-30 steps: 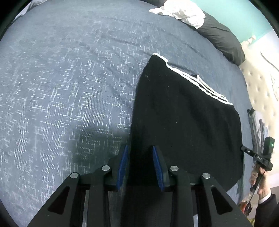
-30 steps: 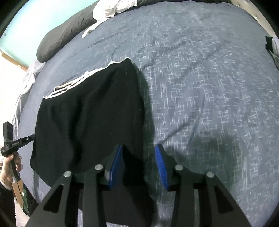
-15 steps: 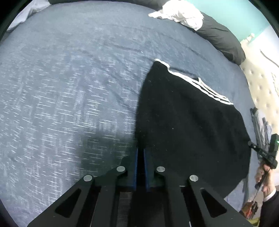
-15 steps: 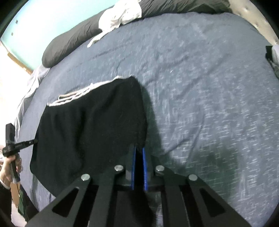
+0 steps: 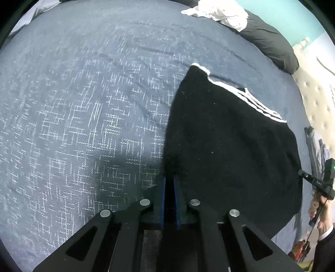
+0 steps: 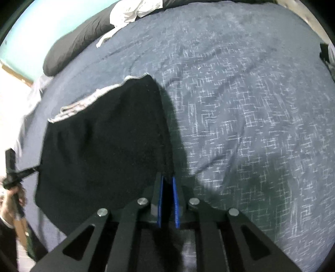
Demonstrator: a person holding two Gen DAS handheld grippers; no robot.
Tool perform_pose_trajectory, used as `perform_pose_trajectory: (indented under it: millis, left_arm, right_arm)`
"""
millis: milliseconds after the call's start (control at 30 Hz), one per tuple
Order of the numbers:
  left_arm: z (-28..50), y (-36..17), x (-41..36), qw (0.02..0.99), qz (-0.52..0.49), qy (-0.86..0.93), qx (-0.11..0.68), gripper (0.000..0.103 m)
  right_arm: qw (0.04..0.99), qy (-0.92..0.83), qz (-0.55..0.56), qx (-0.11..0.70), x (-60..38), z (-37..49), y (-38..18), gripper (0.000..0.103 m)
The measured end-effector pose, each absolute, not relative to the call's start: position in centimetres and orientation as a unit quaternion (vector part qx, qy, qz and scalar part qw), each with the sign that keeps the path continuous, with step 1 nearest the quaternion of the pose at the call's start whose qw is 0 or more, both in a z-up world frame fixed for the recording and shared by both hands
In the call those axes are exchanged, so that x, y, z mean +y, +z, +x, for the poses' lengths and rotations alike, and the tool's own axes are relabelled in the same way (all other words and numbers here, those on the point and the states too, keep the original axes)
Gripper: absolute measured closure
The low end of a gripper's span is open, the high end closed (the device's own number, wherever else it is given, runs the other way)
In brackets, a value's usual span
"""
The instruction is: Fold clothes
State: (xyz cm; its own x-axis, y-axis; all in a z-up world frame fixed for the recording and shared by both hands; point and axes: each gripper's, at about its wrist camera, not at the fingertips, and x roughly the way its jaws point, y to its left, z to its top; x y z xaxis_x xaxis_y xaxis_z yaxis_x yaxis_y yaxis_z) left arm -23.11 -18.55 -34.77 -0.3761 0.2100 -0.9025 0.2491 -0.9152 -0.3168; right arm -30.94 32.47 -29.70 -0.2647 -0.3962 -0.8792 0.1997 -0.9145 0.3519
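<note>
The black shorts (image 5: pixel 226 150) on the bed (image 5: pixel 83 104) are pinched at near corners by the closed left tool (image 5: pixel 169 188) and closed right tool (image 6: pixel 166 188).

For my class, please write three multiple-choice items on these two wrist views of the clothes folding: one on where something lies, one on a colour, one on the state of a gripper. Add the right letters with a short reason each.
1. Where does the white garment lie?
A. on the dark pillow at the far side of the bed
B. on top of the black shorts
C. between the left gripper's fingers

2. What colour are the stripes along the far edge of the black shorts?
A. red
B. white
C. yellow

3. How is the left gripper?
A. wide open above the bed
B. shut on the edge of the black shorts
C. out of view

Answers:
1 A: the white cloth sits crumpled on the pillow, beyond the blue patterned bedspread.
2 B: the bands at the edge show white.
3 B: its blue pads are pressed together with black cloth between them; the right gripper grips likewise.
</note>
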Motion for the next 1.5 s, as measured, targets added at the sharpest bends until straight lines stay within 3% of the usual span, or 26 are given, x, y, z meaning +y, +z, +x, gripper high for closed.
perform_pose_trajectory:
  millis: [67, 167, 267, 433, 933, 1033, 1133, 1200, 1500]
  left_arm:
    - [-23.2, -34.3, -18.8, 0.018, 0.553, -0.807, 0.207, 0.083]
    - [-23.5, -33.5, -19.5, 0.027, 0.54, -0.811, 0.223, 0.079]
    - [-24.5, -32.9, -19.8, 0.028, 0.53, -0.817, 0.223, 0.069]
    - [-26.9, -32.7, -19.9, 0.024, 0.526, -0.822, 0.219, 0.068]
    - [-31.5, -33.8, -19.5, 0.012, 0.518, -0.83, 0.205, 0.068]
    - [-31.7, -34.1, -19.5, 0.007, 0.517, -0.832, 0.202, 0.069]
    - [-31.7, -34.1, -19.3, 0.003, 0.515, -0.835, 0.193, 0.084]
    - [-31.6, -33.9, -19.2, 0.003, 0.513, -0.839, 0.182, 0.093]
    - [-31.2, -32.6, -19.8, 0.015, 0.5, -0.847, 0.181, 0.096]
  right_arm:
    - [0.197, -0.799, 0.56, -0.093, 32.6, -31.0, -29.0, 0.093]
    - [0.199, -0.804, 0.551, -0.098, 32.3, -31.5, -28.3, 0.09]
    - [0.193, -0.805, 0.55, -0.111, 32.3, -32.4, -28.0, 0.089]
    - [0.186, -0.811, 0.54, -0.125, 32.4, -34.3, -27.3, 0.079]
    - [0.193, -0.816, 0.537, -0.09, 29.0, -39.3, -28.6, 0.079]
    - [0.198, -0.821, 0.531, -0.072, 28.4, -39.5, -29.0, 0.082]
    - [0.2, -0.825, 0.526, -0.055, 28.1, -39.4, -29.3, 0.092]
    - [0.201, -0.83, 0.517, -0.052, 28.1, -39.2, -29.1, 0.093]
    - [0.185, -0.861, 0.473, -0.035, 28.7, -38.5, -27.1, 0.095]
